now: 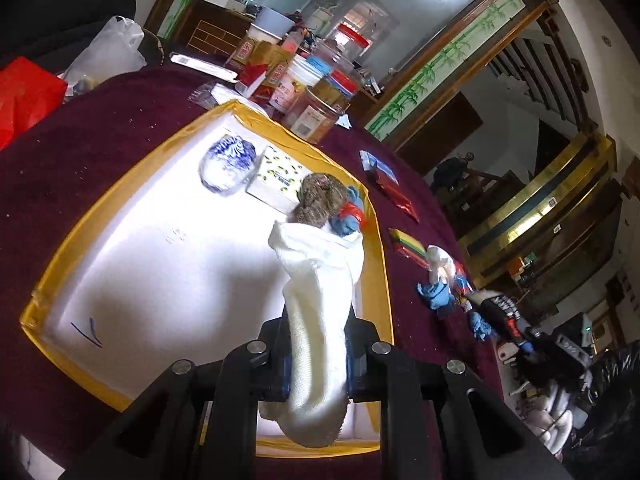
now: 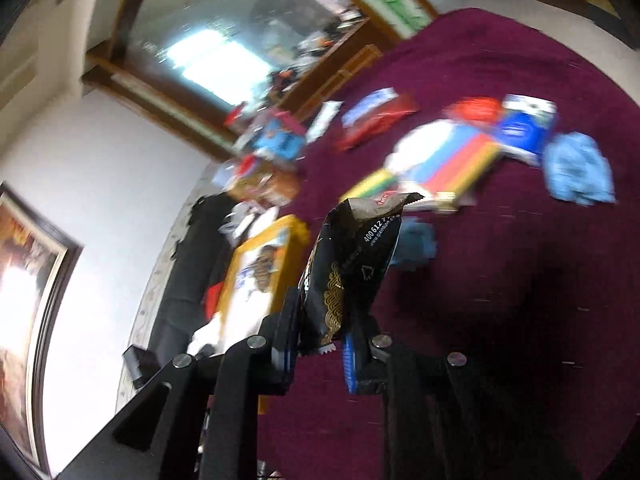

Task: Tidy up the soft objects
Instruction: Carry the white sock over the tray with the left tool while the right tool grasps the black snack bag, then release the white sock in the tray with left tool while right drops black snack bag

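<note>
My left gripper (image 1: pixel 316 344) is shut on a white cloth (image 1: pixel 320 304) and holds it above the yellow-rimmed white tray (image 1: pixel 168 248). In the tray lie a blue-and-white bundle (image 1: pixel 229 164), a patterned white box (image 1: pixel 276 178), a brown fuzzy lump (image 1: pixel 318 202) and a blue cloth (image 1: pixel 348 222). My right gripper (image 2: pixel 328 320) is shut on a black snack packet (image 2: pixel 352 264), held above the maroon tablecloth (image 2: pixel 500 280). The same tray (image 2: pixel 256 276) shows at the left of the right wrist view, which is blurred.
On the cloth right of the tray lie flat packets (image 1: pixel 380 172), a striped packet (image 1: pixel 408 244), a white rag (image 1: pixel 438 264) and blue cloths (image 1: pixel 438 296). Jars and boxes (image 1: pixel 304 80) crowd the table's far side. The right wrist view shows blue cloths (image 2: pixel 580 172) and coloured packets (image 2: pixel 452 164).
</note>
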